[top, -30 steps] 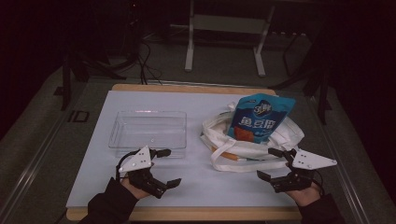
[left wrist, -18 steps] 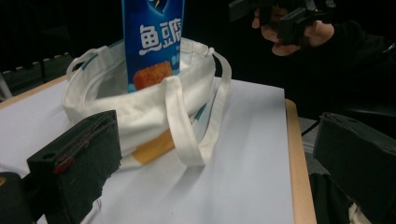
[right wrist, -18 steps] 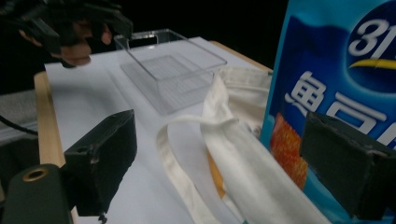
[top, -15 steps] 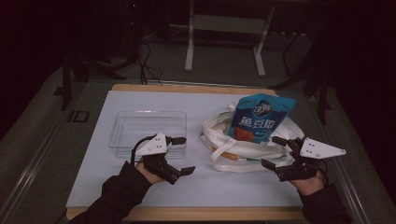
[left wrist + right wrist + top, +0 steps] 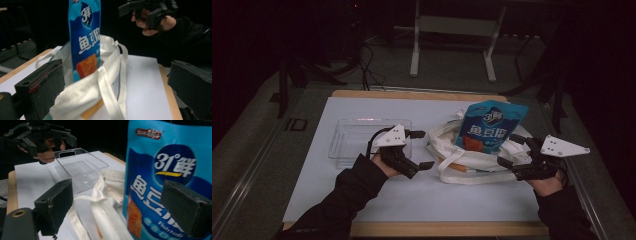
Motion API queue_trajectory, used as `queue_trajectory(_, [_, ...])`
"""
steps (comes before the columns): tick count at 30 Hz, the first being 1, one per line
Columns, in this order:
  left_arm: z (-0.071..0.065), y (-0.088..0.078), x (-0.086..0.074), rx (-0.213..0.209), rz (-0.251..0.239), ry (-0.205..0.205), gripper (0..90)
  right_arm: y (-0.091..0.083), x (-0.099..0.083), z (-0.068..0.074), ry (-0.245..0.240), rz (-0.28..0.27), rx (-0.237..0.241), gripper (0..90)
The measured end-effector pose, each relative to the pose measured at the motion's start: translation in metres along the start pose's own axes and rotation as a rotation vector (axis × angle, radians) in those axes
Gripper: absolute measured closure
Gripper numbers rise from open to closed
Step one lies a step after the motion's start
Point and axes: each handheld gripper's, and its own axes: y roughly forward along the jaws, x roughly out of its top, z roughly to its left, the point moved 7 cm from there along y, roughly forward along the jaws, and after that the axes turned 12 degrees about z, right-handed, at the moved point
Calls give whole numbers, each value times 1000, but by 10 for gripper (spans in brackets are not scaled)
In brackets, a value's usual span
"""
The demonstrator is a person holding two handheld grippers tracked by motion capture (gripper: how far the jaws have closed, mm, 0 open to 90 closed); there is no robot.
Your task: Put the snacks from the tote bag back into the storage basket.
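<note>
Dark floor surrounds the bench (image 5: 362, 200), whose white top carries everything. On its right half lies a cream cloth bag (image 5: 452, 150), straps looped toward the near edge, and a blue snack pouch (image 5: 492, 127) stands in it, long axis upright, printed face toward the person. A clear plastic tray (image 5: 349, 137) lies flat to the left of the bag. The left gripper (image 5: 421, 149) hovers just left of the bag, forearm angled in from the near left, jaws wide apart and empty. The right gripper (image 5: 511, 150) hangs at the bag's right edge, also wide open, holding nothing.
</note>
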Motion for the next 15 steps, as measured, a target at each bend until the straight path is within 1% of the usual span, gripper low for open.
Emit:
queue_trajectory(1, [2, 3, 2, 5, -2, 3, 12, -1, 1, -1, -1, -3, 5, 126])
queue_trajectory(3, [6, 9, 6, 0, 5, 12, 13, -3, 2, -6, -10, -8, 6, 130])
queue_trajectory(4, [8, 12, 8, 7, 4, 19, 12, -3, 2, -8, -10, -9, 10, 130])
queue_trajectory(5, [10, 15, 10, -1, 2, 17, 12, -4, 3, -10, -11, -14, 9, 130])
queue_trajectory(6, [13, 19, 12, 12, 7, 21, 12, -5, 4, -12, -11, -19, 17, 131])
queue_trajectory(8, [17, 24, 16, 10, 5, 21, 12, -7, 4, -19, -9, -15, 3, 131])
queue_trajectory(9, [20, 28, 19, 15, 6, 22, 12, -8, 5, -20, -5, -18, 5, 131])
queue_trajectory(11, [24, 33, 22, 5, 7, 23, 12, -9, 4, -26, -6, -18, 5, 137])
queue_trajectory(12, [26, 37, 25, 11, 12, 22, 12, -10, 4, -28, -8, -20, 11, 138])
queue_trajectory(14, [30, 43, 27, 9, 19, 20, 12, -11, 2, -34, 3, -21, 2, 139])
queue_trajectory(15, [33, 47, 28, 13, 23, 22, 12, -11, 1, -37, 8, -21, 5, 144])
